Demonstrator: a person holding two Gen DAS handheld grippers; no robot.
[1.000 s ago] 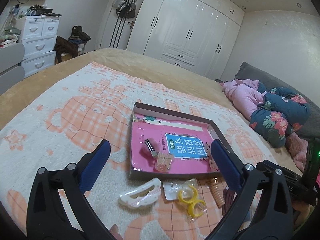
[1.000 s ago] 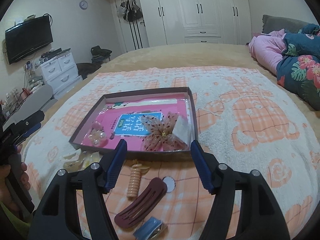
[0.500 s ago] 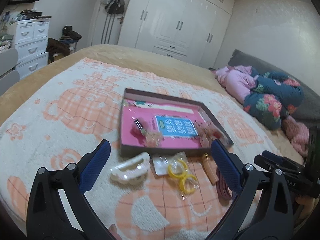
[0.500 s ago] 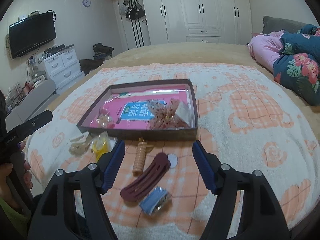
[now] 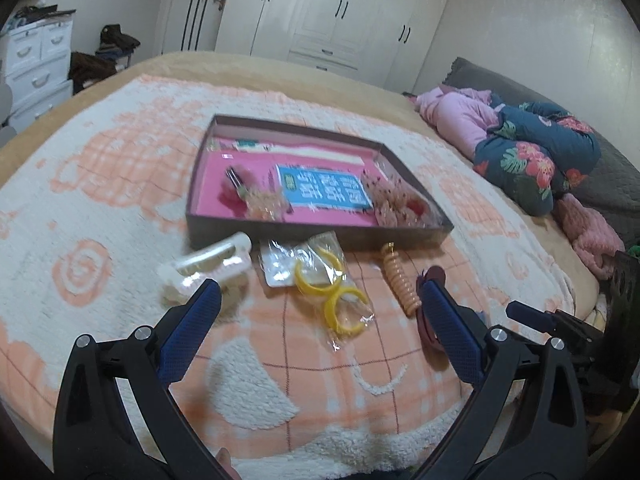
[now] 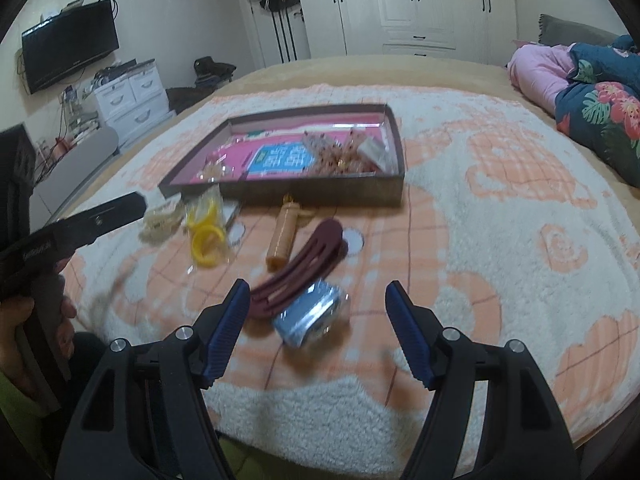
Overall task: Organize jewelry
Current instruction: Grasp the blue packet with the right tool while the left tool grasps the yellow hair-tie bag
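On the bed's blanket point(image 5: 100, 184), along the near wall of the tray point(image 5: 320, 236), we see from left to right a white clip point(image 5: 208, 266), bagged yellow hoops point(image 5: 332, 288), a ribbed tan clip point(image 5: 400, 280), a maroon clip point(image 6: 304, 264) and a blue packet point(image 6: 312, 314). We hold our left hand-held gripper point(image 5: 318, 326) above the hoops, jaws apart and empty. Our right hand-held gripper point(image 6: 316, 334) hangs over the blue packet, jaws apart, touching nothing.

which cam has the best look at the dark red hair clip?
Right wrist: the dark red hair clip lies whole and unblocked on the blanket. Left wrist shows only its end, the rest behind a finger of the tongs.
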